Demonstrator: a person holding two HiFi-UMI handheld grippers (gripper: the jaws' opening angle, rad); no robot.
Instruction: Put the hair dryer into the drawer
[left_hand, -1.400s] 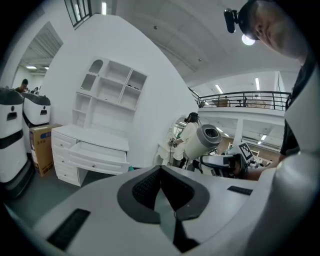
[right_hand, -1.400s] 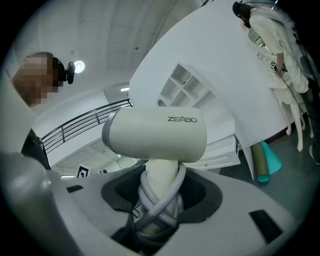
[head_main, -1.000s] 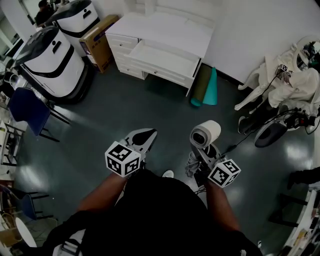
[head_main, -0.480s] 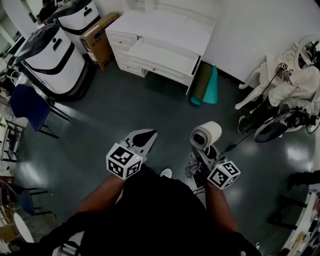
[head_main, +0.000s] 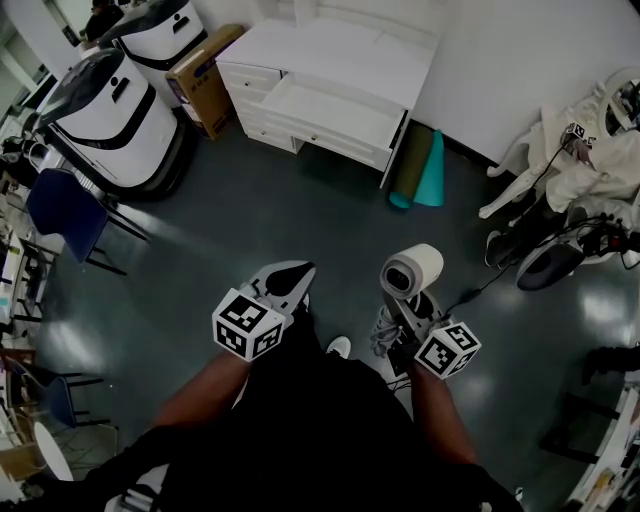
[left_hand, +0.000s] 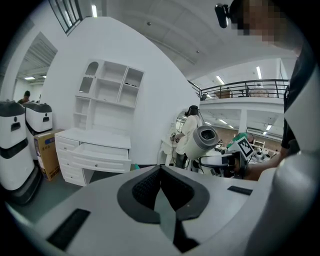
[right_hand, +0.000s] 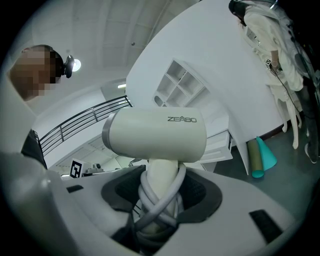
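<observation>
The white hair dryer (head_main: 412, 268) stands upright in my right gripper (head_main: 405, 308), which is shut on its handle (right_hand: 159, 186) with the grey cord wound round it. Its barrel (right_hand: 156, 136) fills the right gripper view. My left gripper (head_main: 292, 277) is shut and holds nothing; its jaws meet in a point (left_hand: 161, 171). Both grippers hang over the dark floor, well short of the white desk (head_main: 350, 55) by the far wall. The desk's wide drawer (head_main: 325, 112) is pulled open, and the drawer (left_hand: 100, 151) also shows in the left gripper view.
Two white-and-black robots (head_main: 105, 115) and a cardboard box (head_main: 203, 68) stand left of the desk. A blue chair (head_main: 60, 208) is at the left. Rolled mats (head_main: 418, 168) lean right of the desk. A white chair with clothes (head_main: 580, 165) and cables sit at the right.
The desk has slid slightly down and right in the head view as the person shifts. Both grippers keep their pose, and the hair dryer stays held.
</observation>
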